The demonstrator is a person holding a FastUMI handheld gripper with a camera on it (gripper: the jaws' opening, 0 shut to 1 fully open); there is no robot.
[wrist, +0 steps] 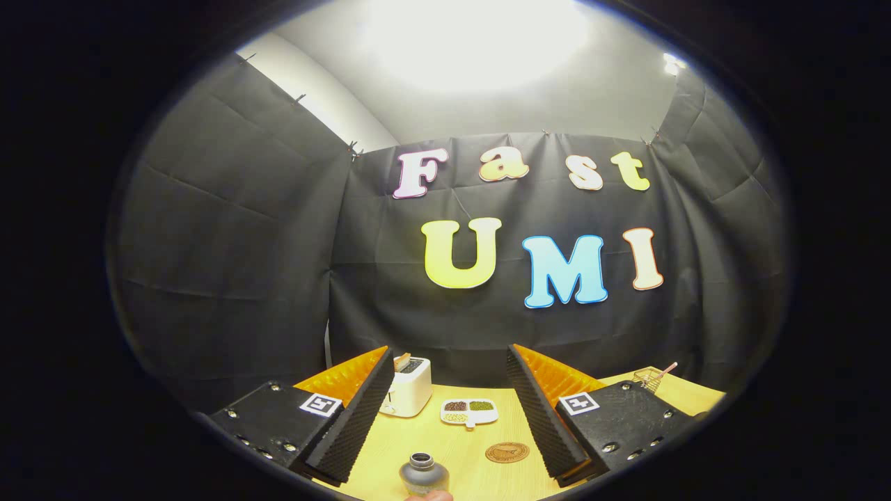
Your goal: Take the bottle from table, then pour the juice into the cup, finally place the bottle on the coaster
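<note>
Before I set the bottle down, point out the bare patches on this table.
Bare wood lies between the grey metal bottle, the round brown coaster and the white divided dish. The white toaster and dish crowd the far side. The open gripper spans this strip of yellow wooden table.

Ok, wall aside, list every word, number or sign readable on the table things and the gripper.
Nothing reads as text.
Coaster: stamped emblem, too small to read.
Gripper: a square black-and-white marker behind each finger, pattern only; fingers open.
Bottle, low between the fingers: no lettering seen.
</note>
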